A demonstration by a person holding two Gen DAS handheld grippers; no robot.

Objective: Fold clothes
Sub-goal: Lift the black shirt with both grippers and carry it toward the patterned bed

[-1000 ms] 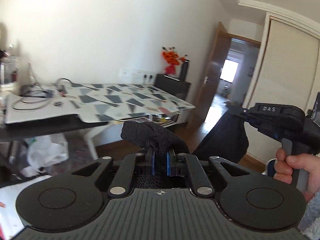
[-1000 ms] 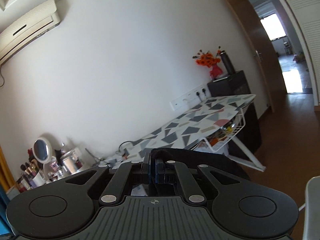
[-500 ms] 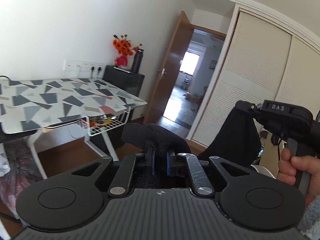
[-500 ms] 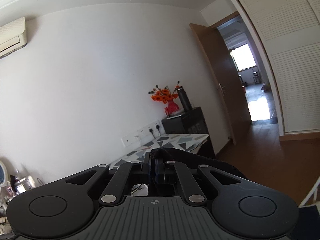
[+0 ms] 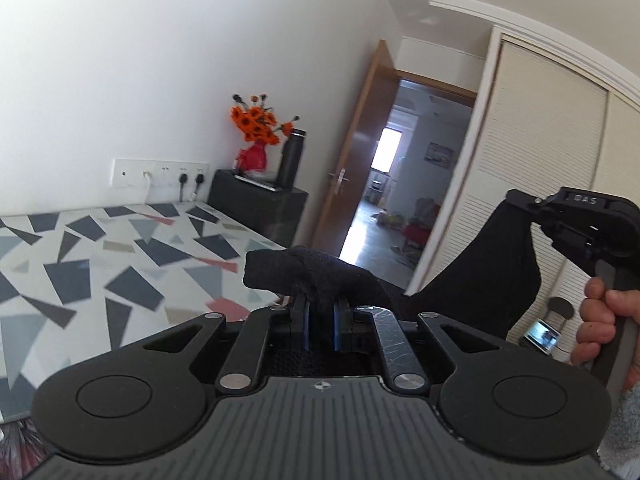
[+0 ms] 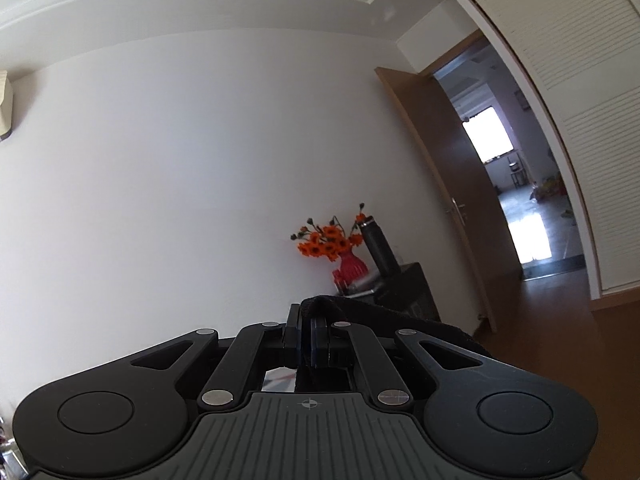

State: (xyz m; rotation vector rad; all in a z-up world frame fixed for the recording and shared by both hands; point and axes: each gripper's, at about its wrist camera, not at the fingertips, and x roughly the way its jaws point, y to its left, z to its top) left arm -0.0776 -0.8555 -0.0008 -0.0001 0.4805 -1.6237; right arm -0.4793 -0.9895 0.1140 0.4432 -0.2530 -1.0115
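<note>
A black garment (image 5: 316, 276) is held up in the air between both grippers. My left gripper (image 5: 320, 320) is shut on a bunched edge of it, which bulges over the blue pads. In the left wrist view the cloth stretches right to my right gripper (image 5: 516, 200), held by a hand (image 5: 604, 320), and hangs below it as a dark sheet (image 5: 488, 272). In the right wrist view my right gripper (image 6: 307, 340) is shut on a thin black hem (image 6: 384, 320) that trails off to the right.
An ironing board with a grey and red triangle pattern (image 5: 100, 264) lies low at the left. Behind it stand a black cabinet (image 5: 260, 208), orange flowers in a red vase (image 5: 256, 132) and a dark bottle (image 5: 292, 156). An open door (image 5: 352, 160) and louvred wardrobe (image 5: 532, 168) are to the right.
Both grippers have risen and tilted upward with the garment still held; the ironing board has dropped lower in view and the ceiling shows more in the right wrist view.
</note>
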